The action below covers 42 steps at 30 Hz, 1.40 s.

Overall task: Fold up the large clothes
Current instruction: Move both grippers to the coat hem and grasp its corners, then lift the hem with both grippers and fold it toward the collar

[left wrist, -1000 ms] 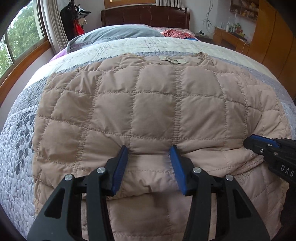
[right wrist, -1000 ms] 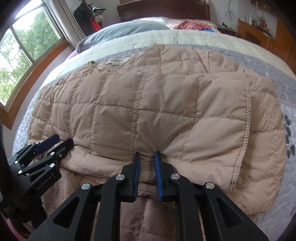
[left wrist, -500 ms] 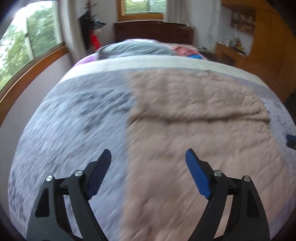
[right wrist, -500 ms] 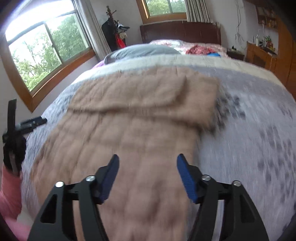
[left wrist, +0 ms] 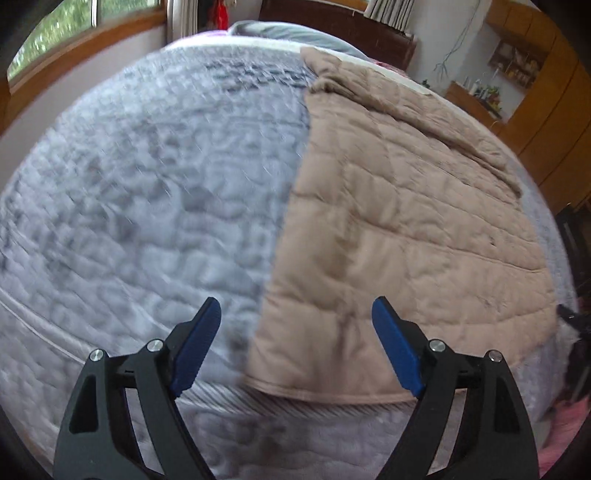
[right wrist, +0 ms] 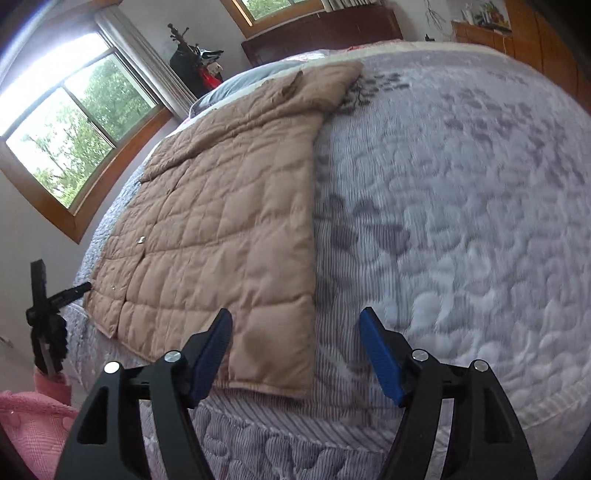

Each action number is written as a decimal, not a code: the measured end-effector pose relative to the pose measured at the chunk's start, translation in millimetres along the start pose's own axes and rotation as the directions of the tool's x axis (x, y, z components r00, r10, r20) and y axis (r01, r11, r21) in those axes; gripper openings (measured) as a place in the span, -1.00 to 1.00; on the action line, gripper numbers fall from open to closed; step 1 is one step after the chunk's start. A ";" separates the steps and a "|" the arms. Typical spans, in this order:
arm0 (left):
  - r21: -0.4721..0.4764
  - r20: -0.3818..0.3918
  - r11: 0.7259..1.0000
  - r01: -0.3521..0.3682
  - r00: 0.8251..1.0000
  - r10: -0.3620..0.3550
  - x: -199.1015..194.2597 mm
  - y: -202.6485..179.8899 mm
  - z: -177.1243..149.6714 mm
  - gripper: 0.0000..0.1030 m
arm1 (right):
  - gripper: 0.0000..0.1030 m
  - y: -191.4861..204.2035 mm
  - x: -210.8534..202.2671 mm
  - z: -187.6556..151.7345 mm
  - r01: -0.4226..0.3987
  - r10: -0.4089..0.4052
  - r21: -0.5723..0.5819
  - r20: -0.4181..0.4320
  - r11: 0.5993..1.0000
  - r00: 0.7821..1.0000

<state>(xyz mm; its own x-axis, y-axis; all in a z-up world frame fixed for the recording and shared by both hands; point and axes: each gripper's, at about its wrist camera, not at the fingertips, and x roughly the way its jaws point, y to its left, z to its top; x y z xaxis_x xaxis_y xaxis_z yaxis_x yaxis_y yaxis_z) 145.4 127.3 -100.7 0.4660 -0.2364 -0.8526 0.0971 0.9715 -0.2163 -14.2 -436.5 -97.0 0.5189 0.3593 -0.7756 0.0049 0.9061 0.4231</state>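
Note:
A tan quilted jacket point(left wrist: 406, 229) lies flat on the bed, its far part folded over toward me. It also shows in the right wrist view point(right wrist: 229, 229). My left gripper point(left wrist: 295, 347) is open and empty, above the jacket's near left corner at the bed's front edge. My right gripper point(right wrist: 295, 354) is open and empty, above the jacket's near right corner. The left gripper point(right wrist: 55, 295) shows at the left edge of the right wrist view.
The bed carries a grey patterned quilt point(left wrist: 147, 206) that also shows in the right wrist view point(right wrist: 461, 221). A window point(right wrist: 74, 140) is at the left. Wooden cupboards point(left wrist: 554, 110) stand at the right. A headboard point(right wrist: 325, 29) is at the far end.
Both grippers let go of the jacket's folded edge, opened wide and pulled back to the bed's front edge. The jacket lies folded over.

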 end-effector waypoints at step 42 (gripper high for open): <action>0.104 0.040 0.992 0.067 0.997 -0.072 -26.9 0.9 -73.1 -0.70 | -0.76 6.7 -11.9 -62.9 -0.102 0.102 0.000 0.034 0.995 0.994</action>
<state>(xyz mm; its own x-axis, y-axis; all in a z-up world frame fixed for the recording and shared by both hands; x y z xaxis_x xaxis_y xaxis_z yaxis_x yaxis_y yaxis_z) 68.7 133.1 -112.8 0.4927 -0.3046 -0.8151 0.2188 0.9500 -0.2228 -74.1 -420.7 -114.4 0.5455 0.4416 -0.7123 -0.0476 0.8648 0.4998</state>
